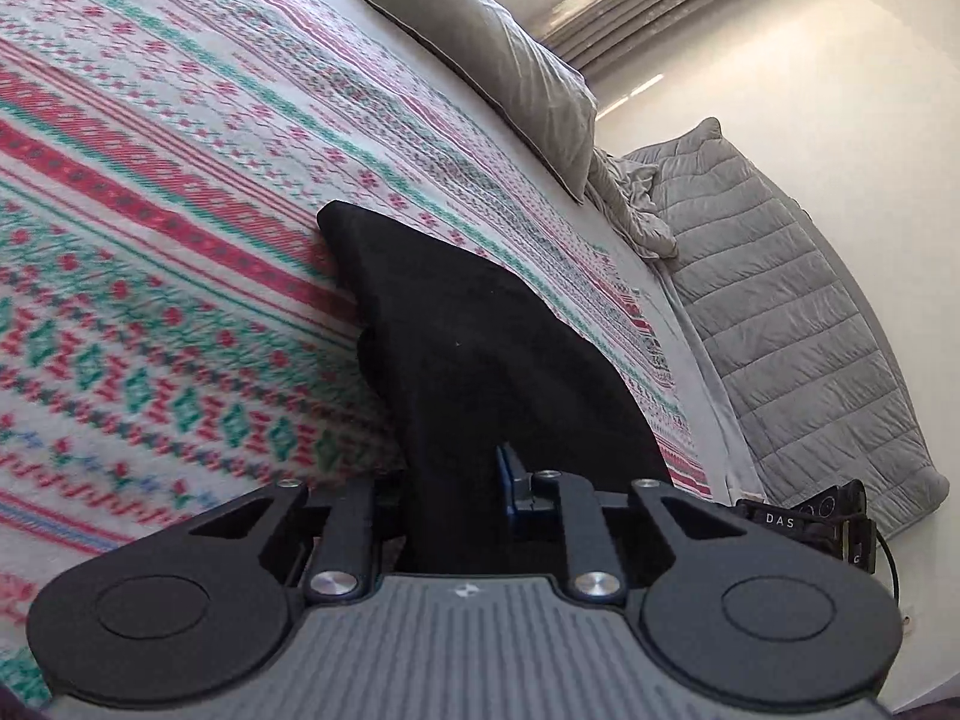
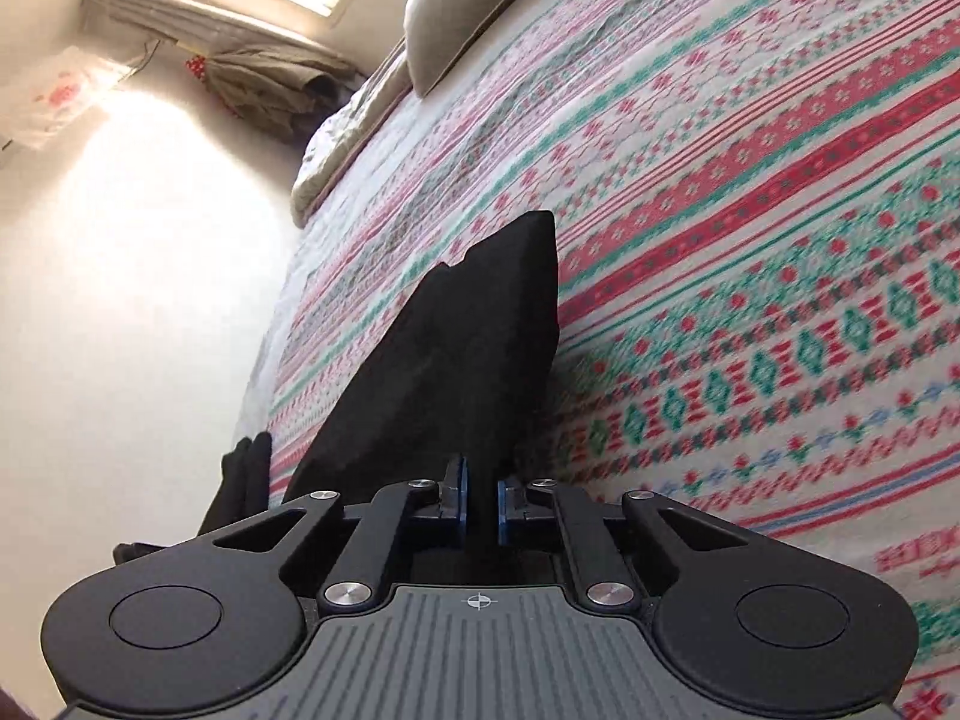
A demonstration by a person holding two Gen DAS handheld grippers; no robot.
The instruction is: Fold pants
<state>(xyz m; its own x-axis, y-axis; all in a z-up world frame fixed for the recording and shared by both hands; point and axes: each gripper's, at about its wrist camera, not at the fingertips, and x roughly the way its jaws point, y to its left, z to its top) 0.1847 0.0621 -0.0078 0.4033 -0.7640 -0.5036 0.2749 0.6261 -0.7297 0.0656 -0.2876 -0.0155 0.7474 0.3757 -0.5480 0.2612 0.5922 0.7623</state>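
Observation:
The black pants (image 1: 456,330) lie on a patterned bedspread (image 1: 180,180) and rise in a folded wedge toward the camera. My left gripper (image 1: 450,480) is shut on their near edge. Its right blue pad (image 1: 509,480) presses the cloth, and the left pad is hidden behind the fabric. In the right wrist view the same pants (image 2: 480,330) taper from a blunt far corner down into my right gripper (image 2: 480,483). That gripper is shut on a thin fold, with both blue pads (image 2: 461,492) tight against it.
A grey pillow (image 1: 492,60) sits at the head of the bed, seen also as the pillow (image 2: 456,18). A grey quilted blanket (image 1: 810,330) lies beside the bed by the wall. A black device marked DAS (image 1: 828,519) is at the right. A dark shape (image 2: 240,480) hangs at the bed's edge.

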